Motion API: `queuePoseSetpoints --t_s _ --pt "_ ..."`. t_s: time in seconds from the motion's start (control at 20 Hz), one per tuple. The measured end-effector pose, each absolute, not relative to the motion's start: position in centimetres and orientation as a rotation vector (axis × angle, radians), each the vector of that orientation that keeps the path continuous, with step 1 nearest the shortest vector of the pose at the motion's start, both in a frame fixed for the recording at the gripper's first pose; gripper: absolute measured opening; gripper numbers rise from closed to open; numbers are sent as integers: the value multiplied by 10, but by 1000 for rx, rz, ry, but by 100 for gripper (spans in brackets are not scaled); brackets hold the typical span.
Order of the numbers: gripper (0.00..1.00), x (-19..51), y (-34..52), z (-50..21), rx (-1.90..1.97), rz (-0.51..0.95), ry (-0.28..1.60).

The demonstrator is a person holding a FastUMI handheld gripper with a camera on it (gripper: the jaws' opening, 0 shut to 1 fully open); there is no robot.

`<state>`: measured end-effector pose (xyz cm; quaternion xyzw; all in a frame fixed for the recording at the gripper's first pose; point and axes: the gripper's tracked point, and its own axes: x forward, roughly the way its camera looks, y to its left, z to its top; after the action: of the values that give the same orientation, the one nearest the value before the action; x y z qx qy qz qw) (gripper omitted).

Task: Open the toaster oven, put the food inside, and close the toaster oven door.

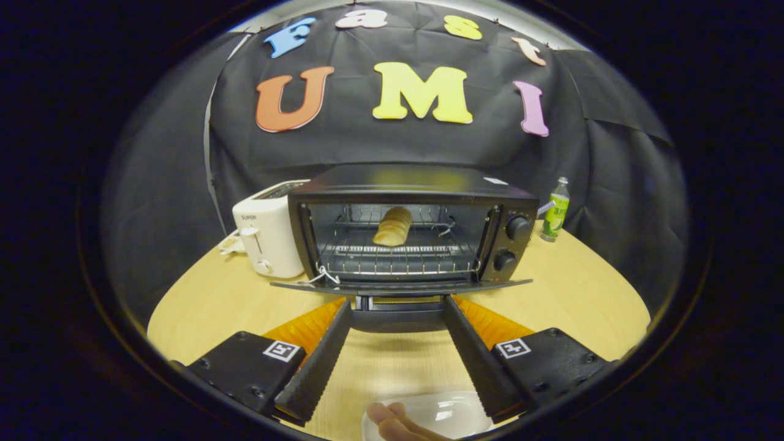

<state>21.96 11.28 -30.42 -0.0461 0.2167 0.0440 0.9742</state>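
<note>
Gripper (397,306) level, fingers spread — under oven door (401,286).

One oven (411,229), one bread (392,226) on its rack, two knobs (517,228), one toaster (267,229), one bottle (555,210), one plate (444,413), one hand (398,421), one surface (569,288). One gripper (397,303), its two fingers spread apart.

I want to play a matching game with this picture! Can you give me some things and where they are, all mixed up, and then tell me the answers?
Things:
1. bread
2. white toaster
3. green bottle
4. gripper

Places:
A. by the oven's knob side
B. on the rack in the toaster oven
C. open, fingers at the lowered oven door
D. by the oven's other side

Pairs: 1-B, 2-D, 3-A, 4-C
</note>
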Motion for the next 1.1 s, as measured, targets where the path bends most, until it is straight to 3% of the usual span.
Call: queuePoseSetpoints --t_s 0.55,0.8,1.1 --pt "100 262 127 -252 -121 98 324" --pt "100 220 132 -226 -40 121 360" --pt "100 146 141 -110 40 227 243"
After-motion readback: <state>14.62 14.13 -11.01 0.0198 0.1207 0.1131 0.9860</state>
